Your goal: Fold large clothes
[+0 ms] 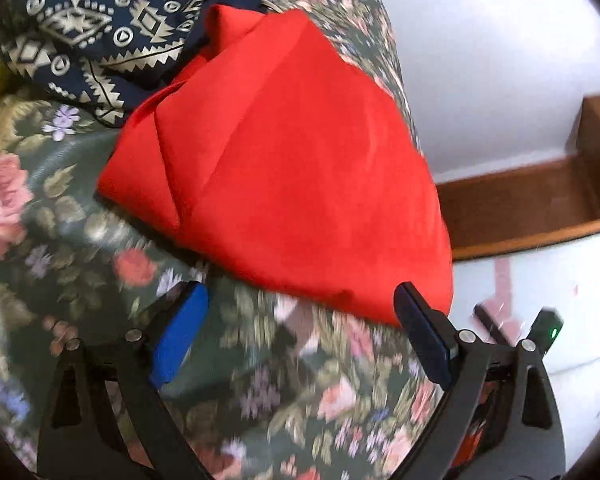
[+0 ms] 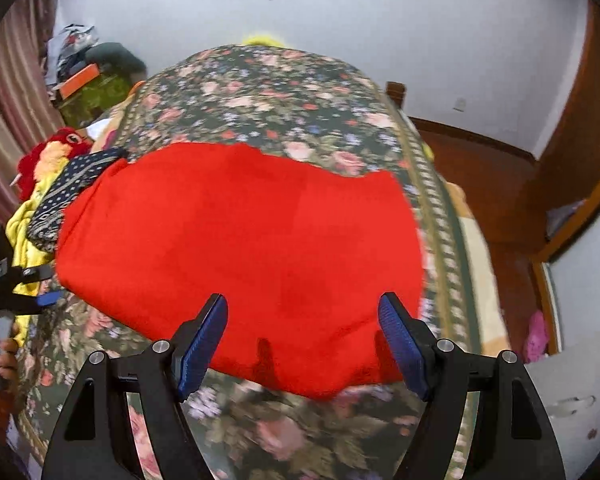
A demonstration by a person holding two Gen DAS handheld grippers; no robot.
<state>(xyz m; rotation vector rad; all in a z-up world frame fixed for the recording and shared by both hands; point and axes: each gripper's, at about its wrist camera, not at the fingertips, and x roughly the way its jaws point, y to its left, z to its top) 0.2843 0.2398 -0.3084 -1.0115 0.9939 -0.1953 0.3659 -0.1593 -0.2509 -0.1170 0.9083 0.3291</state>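
Nearby: patterned cloth [image 1: 96, 28] touching red garment [image 2: 240, 248] | plush toy [image 2: 52, 156] beside

A folded garment [image 2: 236, 248] lies on a bedspread [image 2: 284, 92] covering the bed, near its front edge. To the garment's left, touching it, sits a patterned cloth [image 1: 96, 28], heaped on other clothes [image 2: 26, 240] with a plush toy [image 2: 52, 156] behind them. The right gripper [image 2: 303, 344] hangs before the garment's near edge; the left gripper [image 1: 300, 336] stands at its left, over the bedspread.
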